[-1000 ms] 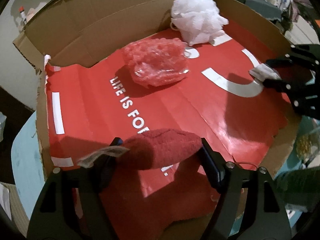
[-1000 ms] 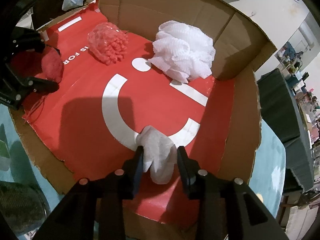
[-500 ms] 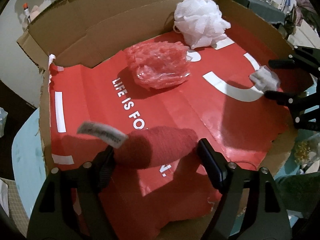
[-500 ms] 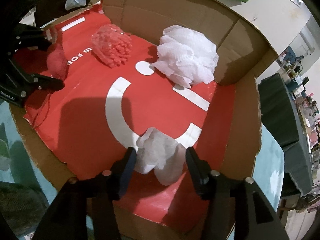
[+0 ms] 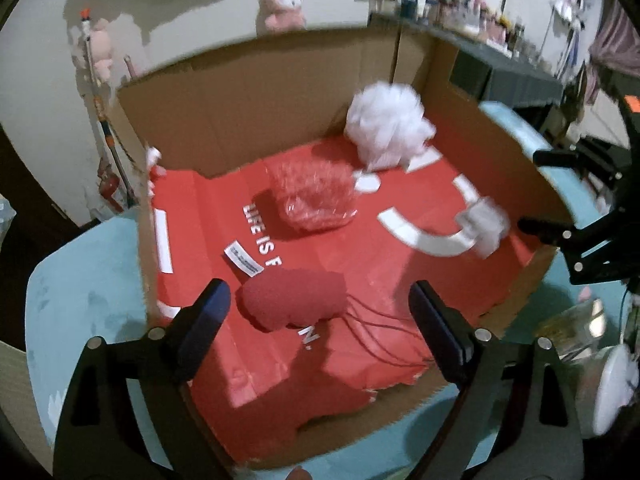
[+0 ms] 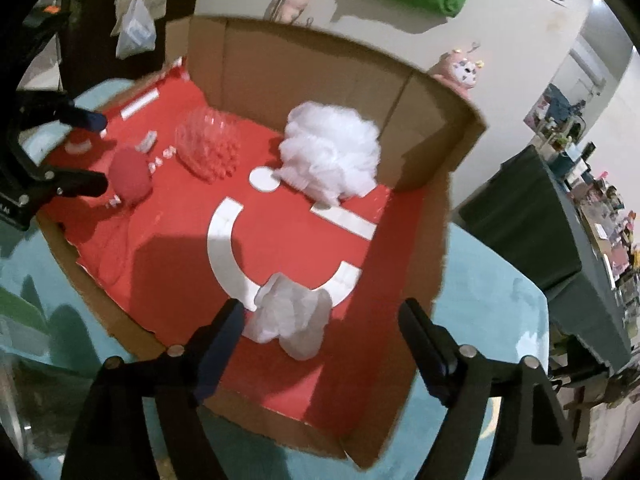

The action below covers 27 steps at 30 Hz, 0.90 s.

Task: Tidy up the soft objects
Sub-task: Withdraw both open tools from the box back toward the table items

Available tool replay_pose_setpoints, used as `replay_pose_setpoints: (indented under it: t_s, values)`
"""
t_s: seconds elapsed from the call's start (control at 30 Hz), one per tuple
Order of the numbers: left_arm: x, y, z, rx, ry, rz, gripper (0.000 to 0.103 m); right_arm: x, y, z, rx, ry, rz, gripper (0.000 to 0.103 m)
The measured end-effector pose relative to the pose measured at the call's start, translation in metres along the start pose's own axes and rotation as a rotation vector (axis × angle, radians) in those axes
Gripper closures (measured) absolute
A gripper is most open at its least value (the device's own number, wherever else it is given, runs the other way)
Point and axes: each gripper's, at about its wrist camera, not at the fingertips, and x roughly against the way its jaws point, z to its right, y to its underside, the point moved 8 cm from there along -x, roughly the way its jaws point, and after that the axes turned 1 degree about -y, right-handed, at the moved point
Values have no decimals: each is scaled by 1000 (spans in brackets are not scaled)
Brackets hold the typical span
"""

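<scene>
Red plush and white wad lie loose between each tool's just-parted jaws.

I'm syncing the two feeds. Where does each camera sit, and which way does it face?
Left wrist: rides the left claw, looking down into the box at the red cloth; right claw shows at right.
Right wrist: rides the right claw, over the white wad; left claw at left.
Shared: puff, bubble wrap, both open claws.

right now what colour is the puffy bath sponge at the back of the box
White; the bath sponge shows best in the right wrist view.
</scene>
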Motion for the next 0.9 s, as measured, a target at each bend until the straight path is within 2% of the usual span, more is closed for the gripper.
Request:
replay_pose_setpoints:
  t_s: [0.1, 0.17, 0.27, 0.47, 0.67, 0.9]
  values:
    - [22, -5, 4, 25, 17, 57, 11, 18, -5, 8, -41, -14, 47, 19]
    - [40, -7, 7, 45, 25, 98, 11, 34, -7, 14, -71, -18, 90, 12]
    - [73, -7, 14, 73, 41, 171, 6, 63, -7, 15, -112, -32, 156, 9]
    - [136, 10, 33, 116, 53, 313, 5, 135, 1, 10, -165, -41, 309, 0]
    - [194, 38, 59, 129, 35, 470, 1, 197, 25, -8, -204, -49, 456, 0]
    - [233, 80, 88, 158, 9, 585, 0, 246, 69, -38, -217, 10, 585, 0]
